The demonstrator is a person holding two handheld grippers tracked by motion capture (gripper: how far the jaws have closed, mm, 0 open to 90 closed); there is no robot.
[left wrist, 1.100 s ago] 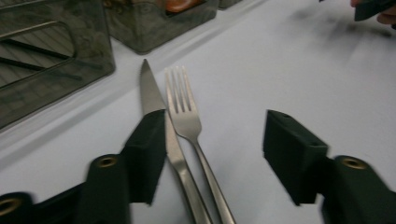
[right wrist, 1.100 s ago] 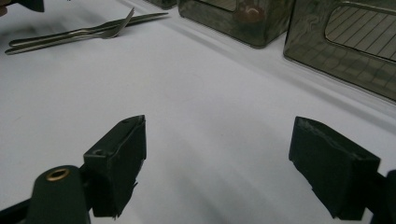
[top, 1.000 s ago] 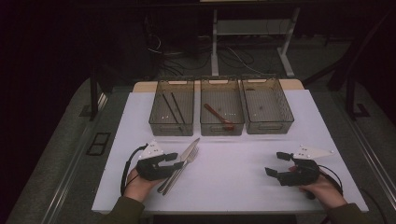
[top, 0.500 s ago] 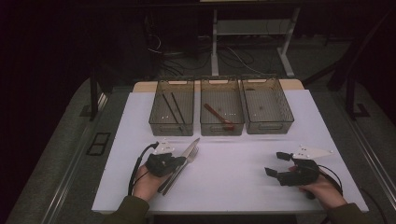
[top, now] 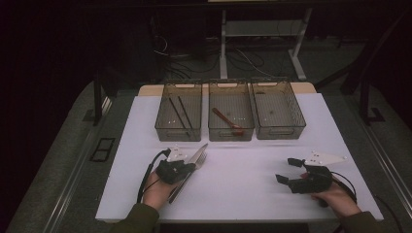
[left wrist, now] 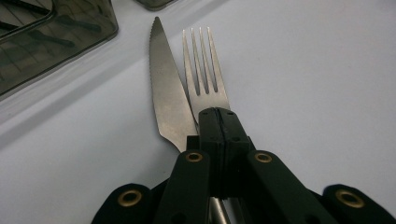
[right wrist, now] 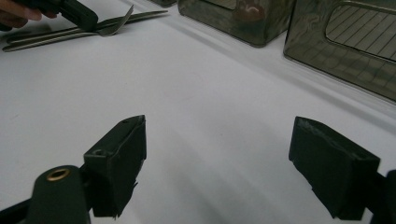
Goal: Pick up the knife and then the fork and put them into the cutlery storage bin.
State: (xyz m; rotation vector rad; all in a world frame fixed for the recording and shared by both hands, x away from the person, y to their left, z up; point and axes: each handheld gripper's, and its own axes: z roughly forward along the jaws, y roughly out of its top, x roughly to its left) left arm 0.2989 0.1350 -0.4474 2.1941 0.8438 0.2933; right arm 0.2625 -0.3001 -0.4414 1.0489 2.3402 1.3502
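Steel fork [left wrist: 204, 77] clamped in the left tongs [left wrist: 219, 122], knife [left wrist: 167, 93] touching alongside.

Both pieces lie flat on the white worktop [top: 243, 165], just in front of the left-hand bin [top: 179, 116] of three mesh bins, tips pointing toward it. The left tongs have just been closing, and their jaws now meet on the fork's neck, below the tines. Well to the right of the fork, the right tongs [top: 290, 171] hold nothing, jaws spread wide over bare worktop. A brown spoon [top: 227, 121] lies in the middle bin [top: 231, 116].

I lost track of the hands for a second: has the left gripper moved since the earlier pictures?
Yes. The left gripper has shifted right, toward the fork, judged against the left bin.
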